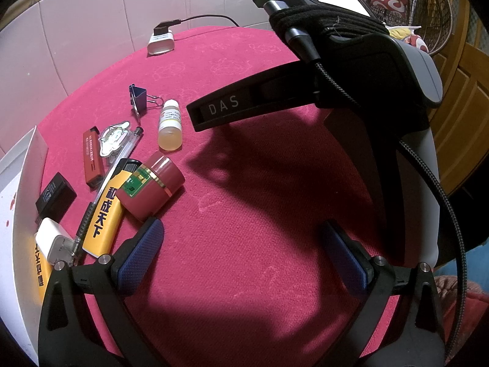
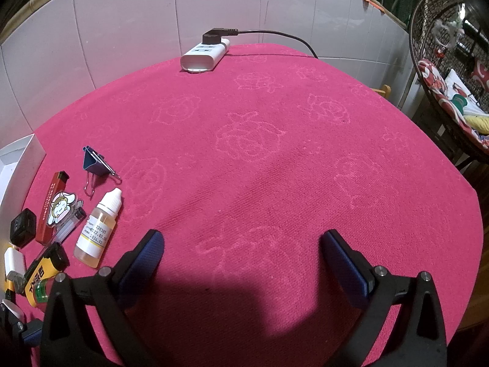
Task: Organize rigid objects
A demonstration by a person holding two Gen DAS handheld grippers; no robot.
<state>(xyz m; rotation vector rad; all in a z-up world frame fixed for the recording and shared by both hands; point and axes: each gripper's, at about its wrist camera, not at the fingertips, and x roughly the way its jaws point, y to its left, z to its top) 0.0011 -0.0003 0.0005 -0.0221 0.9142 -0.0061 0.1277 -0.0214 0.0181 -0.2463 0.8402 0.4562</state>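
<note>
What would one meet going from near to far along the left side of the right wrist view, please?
Yellow lighter → dropper bottle → binder clip → power strip at the far edge.

Both wrist views look steeply down along open fingers at the red cloth (image 2: 259,153), the left close over the clutter, sharing the dropper bottle (image 1: 170,128), binder clip (image 2: 93,162) and power strip (image 2: 204,53).
</note>
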